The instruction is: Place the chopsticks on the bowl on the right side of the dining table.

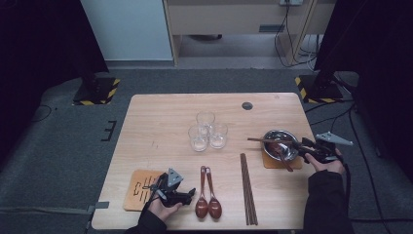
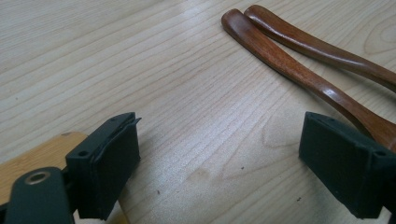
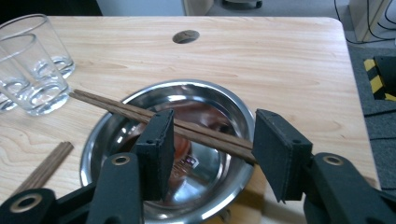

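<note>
Steel bowl (image 3: 116,140): spoon (image 1: 281,154) inside, chopsticks (image 3: 140,114) across rim.

Table (image 1: 160,117) pale wood grain; spoons (image 1: 208,204) glossy red-brown; chopsticks (image 3: 140,114) dark brown; bowl (image 3: 116,135) shiny silver; glasses (image 1: 207,131) clear; floor markers (image 1: 113,91) black-yellow striped.

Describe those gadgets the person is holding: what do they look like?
Each hand holds a black gripper, the left gripper and the right gripper, both ending in two flat, rectangular black jaws. A grey three-cornered plate sits on top of each. The arms behind the jaws carry brass-coloured rivets. A dark cable trails from the right one. The person wears dark sleeves.
</note>
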The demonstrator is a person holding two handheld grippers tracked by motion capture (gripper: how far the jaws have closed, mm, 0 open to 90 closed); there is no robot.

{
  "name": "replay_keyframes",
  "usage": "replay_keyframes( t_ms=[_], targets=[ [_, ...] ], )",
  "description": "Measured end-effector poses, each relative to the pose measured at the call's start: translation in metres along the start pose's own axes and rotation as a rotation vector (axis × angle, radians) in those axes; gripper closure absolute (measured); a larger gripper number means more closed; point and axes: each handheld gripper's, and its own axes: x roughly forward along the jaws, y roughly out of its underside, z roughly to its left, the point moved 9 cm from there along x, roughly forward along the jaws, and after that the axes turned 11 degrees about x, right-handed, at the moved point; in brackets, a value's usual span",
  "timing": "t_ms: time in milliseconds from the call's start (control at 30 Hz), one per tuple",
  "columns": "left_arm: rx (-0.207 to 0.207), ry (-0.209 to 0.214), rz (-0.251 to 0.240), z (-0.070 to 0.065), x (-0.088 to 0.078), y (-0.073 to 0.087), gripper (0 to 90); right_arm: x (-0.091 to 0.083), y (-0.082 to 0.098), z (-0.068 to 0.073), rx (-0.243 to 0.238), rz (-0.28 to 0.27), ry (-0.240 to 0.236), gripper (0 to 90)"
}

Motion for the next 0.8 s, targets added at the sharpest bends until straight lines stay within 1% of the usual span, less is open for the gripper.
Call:
replay_keyframes(
  t_ms=[167,367,400,567,667,800],
  targets=[
    [0.0,0.0,0.0,0.0,0.0,0.0,11.4,0.009,-0.003,0.007,-0.01,0.0,-0.006,50.3],
    [-0.001,0.0,0.0,0.0,0.0,0.0,11.4,0.017,-0.006,0.012,-0.032,0.016,-0.011,51.7],
    [-0.001,0.0,0.0,0.0,0.0,0.0,11.4,0.018,-0.007,0.012,-0.028,0.016,-0.011,51.8],
    [-0.001,0.0,0.0,0.0,0.0,0.0,11.4,0.027,-0.01,0.013,-0.043,0.029,-0.006,52.1],
    [-0.001,0.0,0.0,0.0,0.0,0.0,11.4,0.034,-0.01,0.014,-0.04,0.039,-0.006,52.2],
    [0.0,0.0,0.0,0.0,0.0,0.0,11.4,0.039,-0.012,0.015,-0.048,0.046,-0.006,53.4]
  ],
)
